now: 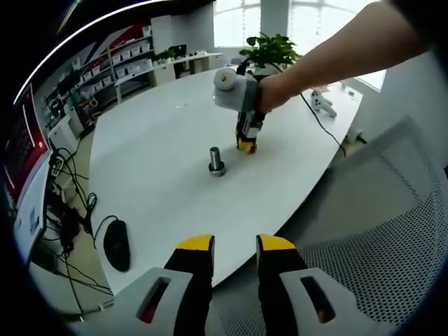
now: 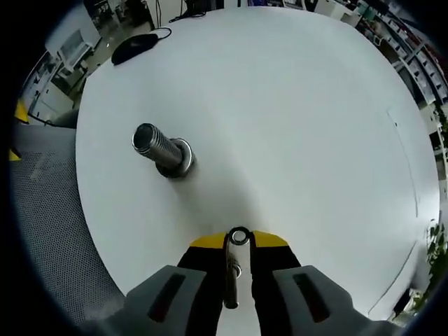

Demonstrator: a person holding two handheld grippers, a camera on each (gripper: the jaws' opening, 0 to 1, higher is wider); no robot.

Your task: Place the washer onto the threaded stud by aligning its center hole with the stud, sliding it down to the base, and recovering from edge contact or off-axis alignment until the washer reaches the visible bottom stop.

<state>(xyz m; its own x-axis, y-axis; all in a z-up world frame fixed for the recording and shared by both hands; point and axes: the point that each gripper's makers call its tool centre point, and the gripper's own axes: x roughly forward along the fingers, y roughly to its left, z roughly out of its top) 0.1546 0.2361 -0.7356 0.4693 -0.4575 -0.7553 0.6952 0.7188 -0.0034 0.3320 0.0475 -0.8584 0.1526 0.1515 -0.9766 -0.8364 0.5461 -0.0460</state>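
Holding washer edge-on, right hand-held gripper clamped on it — hole left free for threaded stud, upright on white tabletop nearby, not yet aligned. Left hand-held gripper parted, empty, kept back near tabletop edge — apparently clearing workspace.

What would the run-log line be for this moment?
right gripper: shut on washer, above table | threaded stud: upright, bare, apart from washer | left gripper: open, empty, at table edge
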